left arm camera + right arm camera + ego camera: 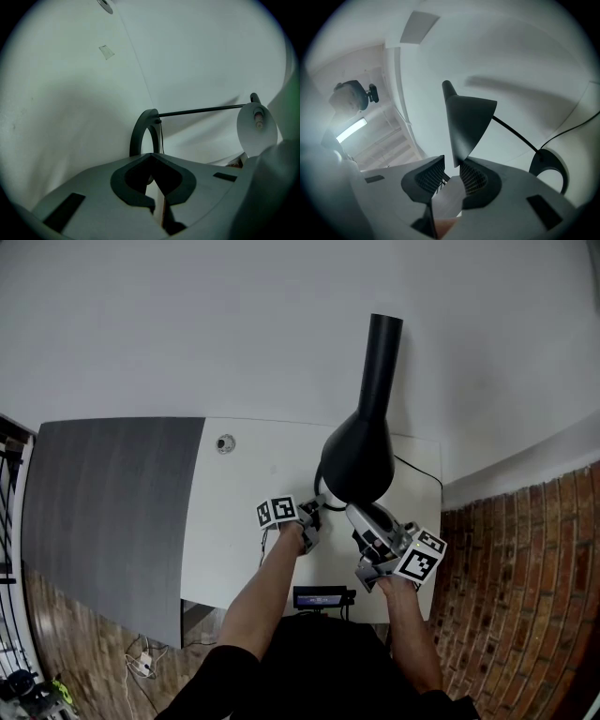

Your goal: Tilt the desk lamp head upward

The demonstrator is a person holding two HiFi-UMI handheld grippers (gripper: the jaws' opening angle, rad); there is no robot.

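Note:
A black desk lamp stands on the white desk (244,512). Its cone head (358,454) points its narrow end away from me. My left gripper (309,514) is low at the lamp's foot. In the left gripper view it (151,176) is shut on the upright black ring base (142,133), and a thin rod (201,110) runs right to the pale inside of the head (256,126). My right gripper (364,523) sits under the shade. In the right gripper view it (451,172) is open, with the lower rim of the shade (466,124) between its pads, close to the right one.
A grey panel (112,512) adjoins the desk on the left. A round cable grommet (225,442) sits near the desk's back edge. The lamp's black cord (422,470) trails to the right. A small dark device (319,597) lies at the front edge. Brick surface (525,587) lies on the right.

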